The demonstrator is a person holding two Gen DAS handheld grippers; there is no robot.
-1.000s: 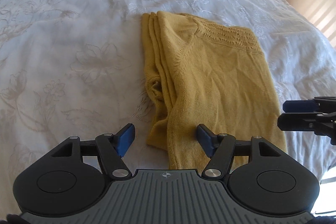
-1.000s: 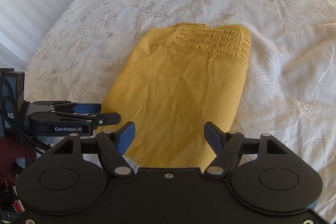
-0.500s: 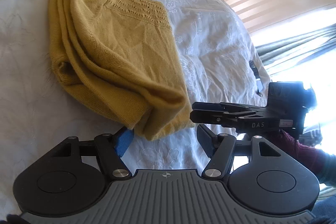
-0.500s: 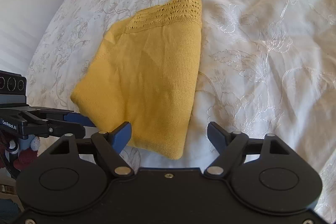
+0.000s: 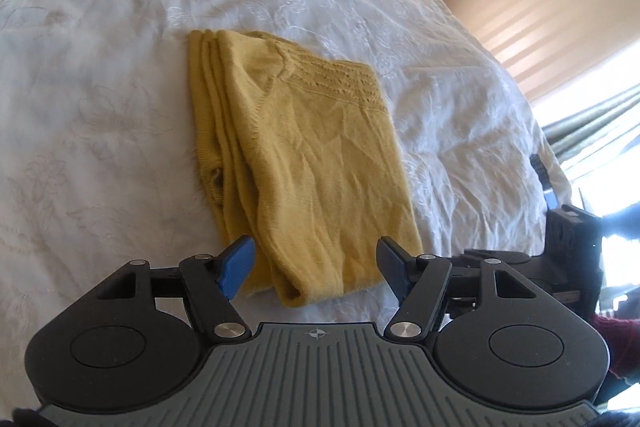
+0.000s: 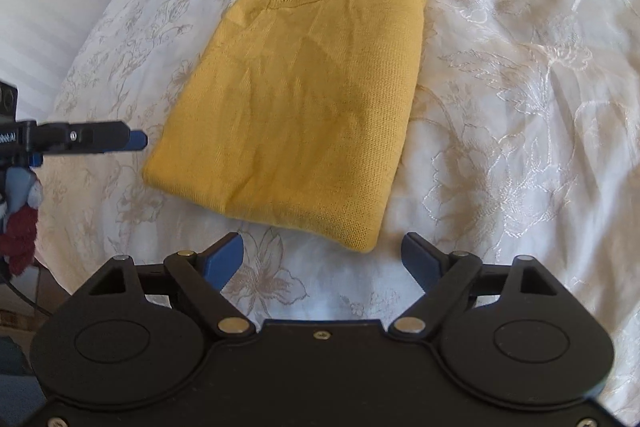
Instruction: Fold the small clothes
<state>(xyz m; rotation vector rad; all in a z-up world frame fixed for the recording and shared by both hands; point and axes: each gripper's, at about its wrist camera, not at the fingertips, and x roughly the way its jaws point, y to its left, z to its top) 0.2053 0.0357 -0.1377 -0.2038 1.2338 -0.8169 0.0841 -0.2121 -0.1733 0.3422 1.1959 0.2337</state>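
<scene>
Left wrist view: the left gripper [image 5: 316, 263] is hovering with jaws apart, empty, at the near hem of a folded mustard knit sweater [image 5: 304, 163] that is lying on a white floral bedspread [image 5: 100, 107]; contact with the fabric appears doubtful.

Right wrist view: the right gripper [image 6: 322, 261] is holding its jaws wide apart, empty, just short of the sweater [image 6: 296, 99], which is lying flat.

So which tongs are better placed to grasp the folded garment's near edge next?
Left. The left tongs stand open astride the near edge of the folded mustard-yellow knit garment; the right tongs hang short of it.
</scene>
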